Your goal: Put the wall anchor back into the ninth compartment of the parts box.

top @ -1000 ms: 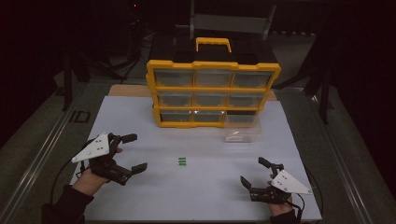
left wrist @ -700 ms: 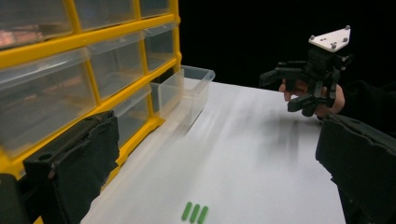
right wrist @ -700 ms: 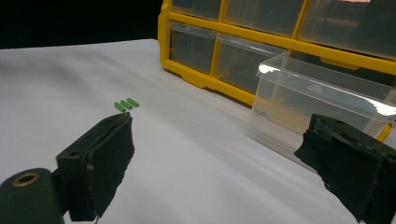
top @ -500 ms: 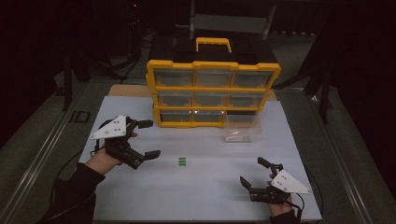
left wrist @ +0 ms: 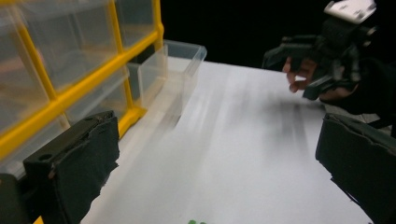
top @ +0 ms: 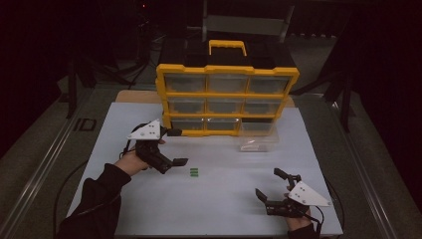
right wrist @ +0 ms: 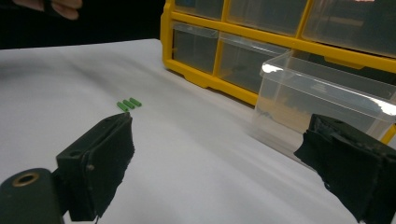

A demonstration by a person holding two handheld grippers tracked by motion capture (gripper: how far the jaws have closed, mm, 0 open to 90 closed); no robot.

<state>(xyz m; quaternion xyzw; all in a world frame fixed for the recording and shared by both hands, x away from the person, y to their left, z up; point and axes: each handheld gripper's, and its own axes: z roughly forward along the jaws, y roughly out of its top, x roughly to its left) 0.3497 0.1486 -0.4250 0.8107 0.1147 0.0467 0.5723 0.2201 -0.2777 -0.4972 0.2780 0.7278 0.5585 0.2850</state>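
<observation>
A white tabletop in a dark room. One yellow cabinet with nine clear drawers stands at the back; one clear drawer lies out just in front of it. Three green pieces lie farther forward. The left gripper, jaws wide apart, holds nothing beside the pieces. The right gripper, also open and holding nothing, is well forward of the cabinet.

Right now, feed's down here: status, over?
Left claw open beside green pieces. Right claw open, empty. Clear drawer pulled out, apart.
</observation>
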